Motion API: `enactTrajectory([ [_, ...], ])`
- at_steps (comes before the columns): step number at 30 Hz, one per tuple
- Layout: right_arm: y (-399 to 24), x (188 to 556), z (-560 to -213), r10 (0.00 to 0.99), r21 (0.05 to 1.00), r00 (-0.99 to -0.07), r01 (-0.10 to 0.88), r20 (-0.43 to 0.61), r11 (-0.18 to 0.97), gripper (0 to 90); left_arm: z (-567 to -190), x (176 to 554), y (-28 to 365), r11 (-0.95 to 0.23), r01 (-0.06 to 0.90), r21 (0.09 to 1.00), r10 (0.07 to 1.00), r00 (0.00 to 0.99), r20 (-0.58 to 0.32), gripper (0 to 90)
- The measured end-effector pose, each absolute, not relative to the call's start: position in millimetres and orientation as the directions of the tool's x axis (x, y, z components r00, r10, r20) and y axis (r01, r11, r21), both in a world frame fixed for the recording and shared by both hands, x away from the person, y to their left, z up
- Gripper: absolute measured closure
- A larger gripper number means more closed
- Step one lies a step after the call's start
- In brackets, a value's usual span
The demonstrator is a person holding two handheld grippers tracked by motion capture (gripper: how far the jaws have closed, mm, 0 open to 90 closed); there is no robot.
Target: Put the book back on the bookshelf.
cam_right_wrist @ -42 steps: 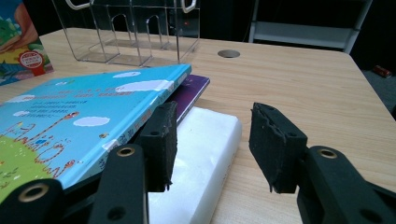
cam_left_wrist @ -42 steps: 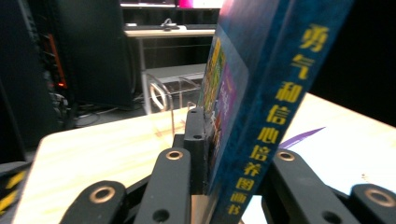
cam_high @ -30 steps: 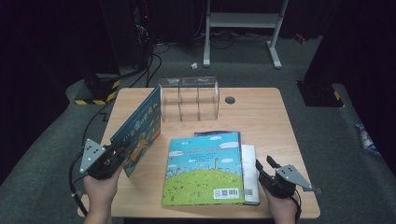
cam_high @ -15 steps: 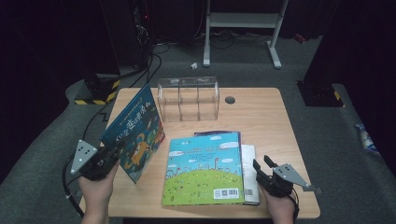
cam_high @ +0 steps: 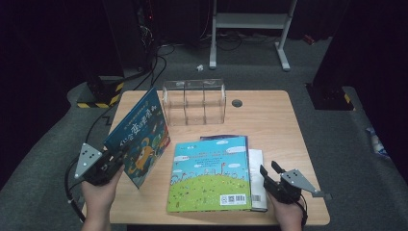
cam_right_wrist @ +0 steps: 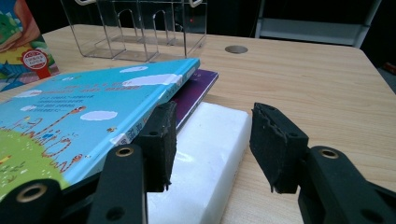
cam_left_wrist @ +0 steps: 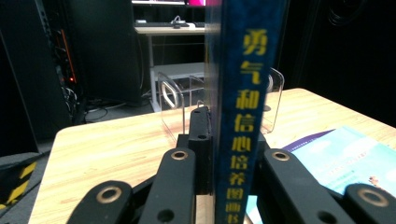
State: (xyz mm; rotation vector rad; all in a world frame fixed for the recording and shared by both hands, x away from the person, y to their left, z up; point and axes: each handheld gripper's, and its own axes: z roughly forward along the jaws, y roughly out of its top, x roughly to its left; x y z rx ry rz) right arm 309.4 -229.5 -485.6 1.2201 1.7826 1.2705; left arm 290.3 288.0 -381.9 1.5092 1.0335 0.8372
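Left gripper, at the lower left of the high view, clamps a blue picture book by its spine and holds it tilted on edge above the wooden table; in the left gripper view the spine with yellow characters stands upright between the black jaws. Behind it, at upper centre of the table, sits a clear acrylic book rack. Right gripper, at the lower right, rests with its jaws apart beside a white-edged book at the bottom of a flat stack, topped by a green-and-blue picture book over a purple one.
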Motion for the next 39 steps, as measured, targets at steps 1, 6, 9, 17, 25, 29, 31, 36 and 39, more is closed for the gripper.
enactTrajectory([
  [1, -229.6, 309.5, -485.8, 0.926, 0.939, -0.376, 0.327, 0.021, 0.112, 50.7, -382.1, 290.7, 288.4, -0.048, 0.172, 0.984, 0.924, 0.383, -0.022, 80.0],
  [6, -229.3, 310.4, -486.9, 0.923, 0.938, -0.383, 0.328, 0.025, 0.111, 49.6, -384.8, 292.6, 287.2, -0.048, 0.154, 0.987, 0.927, 0.376, -0.014, 72.1],
  [9, -229.5, 311.1, -487.8, 0.922, 0.935, -0.386, 0.337, 0.030, 0.111, 48.4, -387.0, 293.8, 284.6, -0.044, 0.151, 0.988, 0.932, 0.362, -0.014, 72.4],
  [17, -233.0, 310.3, -489.2, 0.930, 0.925, -0.366, 0.361, 0.027, 0.115, 46.0, -388.7, 299.2, 283.0, -0.033, 0.154, 0.988, 0.933, 0.358, -0.024, 74.8],
  [25, -236.9, 305.2, -490.6, 0.942, 0.922, -0.336, 0.368, 0.010, 0.122, 49.2, -389.1, 307.2, 284.3, -0.028, 0.166, 0.986, 0.925, 0.377, -0.037, 73.7],
  [29, -238.0, 304.1, -492.1, 0.948, 0.913, -0.317, 0.387, 0.000, 0.129, 49.5, -388.9, 310.2, 283.4, -0.020, 0.168, 0.986, 0.923, 0.383, -0.046, 73.0],
  [31, -237.8, 304.7, -493.2, 0.952, 0.906, -0.306, 0.404, 0.001, 0.129, 48.8, -388.5, 311.1, 282.8, -0.014, 0.167, 0.986, 0.920, 0.388, -0.053, 72.3],
  [36, -238.8, 304.0, -493.6, 0.952, 0.905, -0.306, 0.408, 0.010, 0.122, 44.7, -389.2, 312.4, 279.6, -0.018, 0.159, 0.987, 0.922, 0.384, -0.045, 72.4],
  [39, -240.1, 304.7, -493.0, 0.953, 0.904, -0.303, 0.409, 0.008, 0.122, 44.5, -390.6, 312.4, 280.8, -0.012, 0.155, 0.988, 0.917, 0.395, -0.051, 77.9],
])
